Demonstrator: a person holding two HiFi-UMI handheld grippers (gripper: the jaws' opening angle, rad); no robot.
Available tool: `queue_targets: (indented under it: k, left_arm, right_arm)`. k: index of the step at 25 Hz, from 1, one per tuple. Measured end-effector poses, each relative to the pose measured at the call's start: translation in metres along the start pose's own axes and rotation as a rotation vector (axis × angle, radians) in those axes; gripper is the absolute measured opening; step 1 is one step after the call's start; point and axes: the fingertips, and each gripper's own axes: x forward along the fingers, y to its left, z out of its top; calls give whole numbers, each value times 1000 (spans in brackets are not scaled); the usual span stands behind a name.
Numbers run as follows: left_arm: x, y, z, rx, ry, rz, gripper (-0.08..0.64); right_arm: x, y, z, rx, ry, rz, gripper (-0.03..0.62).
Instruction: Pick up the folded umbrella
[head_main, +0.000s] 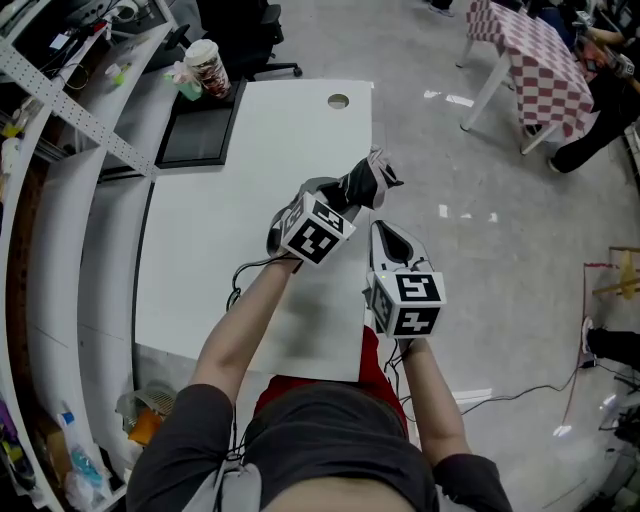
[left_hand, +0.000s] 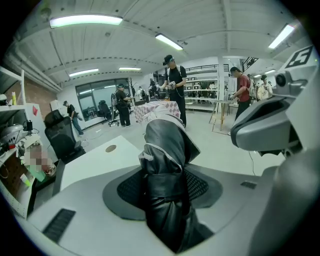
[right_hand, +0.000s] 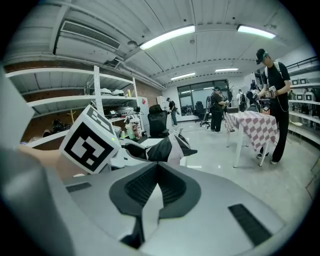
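The folded umbrella (head_main: 366, 181), black with pale edges and a strap round it, is held above the right edge of the white table (head_main: 230, 230). My left gripper (head_main: 335, 200) is shut on it. In the left gripper view the umbrella (left_hand: 167, 150) stands up between the dark pads (left_hand: 127, 190) of my left gripper (left_hand: 162, 192). My right gripper (head_main: 385, 233) hovers just right of it, shut with nothing between its pads. From the right gripper view, beyond that gripper (right_hand: 157, 170), the umbrella (right_hand: 169, 148) juts right from the left gripper's marker cube (right_hand: 91, 140).
A black flat tray (head_main: 198, 130) and a printed cup (head_main: 207, 66) sit at the table's far left. A round cable hole (head_main: 338, 101) is at its far edge. Shelving (head_main: 60, 110) runs along the left. A checked-cloth table (head_main: 540, 55) and standing people (left_hand: 175, 87) are across the floor.
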Motion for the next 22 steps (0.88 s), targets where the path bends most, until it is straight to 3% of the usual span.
queue_targets:
  k: [13,22]
  left_arm:
    - [-47,-42,36,-50,-155,-44,209]
    - [-87,-59,32,-96,-232,-66,209]
  right_arm:
    - [-53,-1,9,33,-79,-84,18]
    - [-77,15,12,32,-121,-122,18]
